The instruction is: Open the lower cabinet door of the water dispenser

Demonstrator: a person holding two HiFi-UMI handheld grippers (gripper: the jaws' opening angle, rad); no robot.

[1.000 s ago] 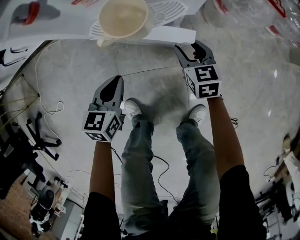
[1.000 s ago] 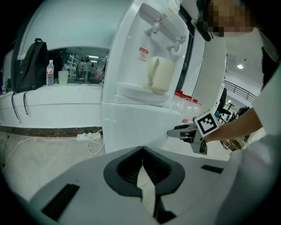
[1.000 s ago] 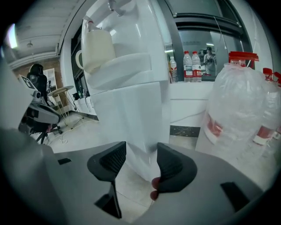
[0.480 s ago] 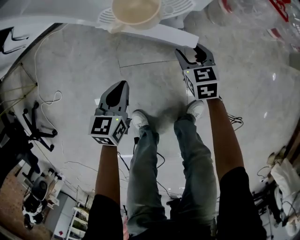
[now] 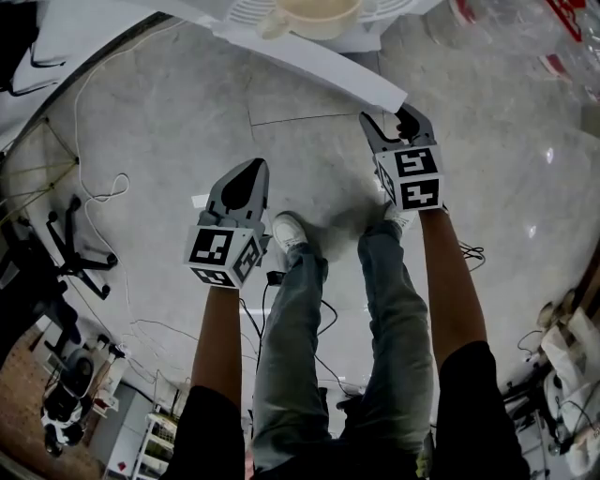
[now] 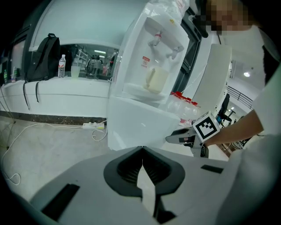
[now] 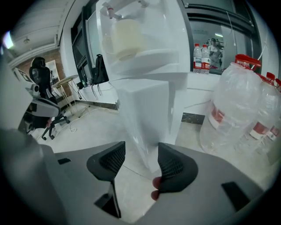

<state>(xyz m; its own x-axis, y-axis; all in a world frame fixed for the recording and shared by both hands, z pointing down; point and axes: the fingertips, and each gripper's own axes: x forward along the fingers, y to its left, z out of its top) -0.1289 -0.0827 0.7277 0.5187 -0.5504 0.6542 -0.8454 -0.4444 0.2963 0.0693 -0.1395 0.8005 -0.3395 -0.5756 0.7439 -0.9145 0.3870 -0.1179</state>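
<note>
The white water dispenser (image 6: 153, 44) (image 7: 145, 57) has a cream cup (image 5: 319, 14) (image 6: 156, 79) under its taps. Its lower cabinet door (image 5: 319, 70) (image 6: 140, 127) (image 7: 145, 118) stands swung out from the body. My right gripper (image 5: 392, 122) (image 7: 141, 149) (image 6: 189, 138) is open at the door's free edge. That edge lies in the gap between the pads, and neither pad presses on it. My left gripper (image 5: 251, 171) (image 6: 142, 149) is shut and empty. It hangs over the floor, left of the door and apart from it.
Large water bottles (image 7: 239, 105) stand right of the dispenser. Cables (image 5: 94, 197) and a power strip (image 6: 94, 126) lie on the floor at the left, near an office chair (image 5: 75, 253). The person's shoes (image 5: 291, 230) are just behind the grippers.
The door has swung farther out from the dispenser, with the right gripper staying at its edge. Both grippers and the feet have drawn back from the dispenser.
</note>
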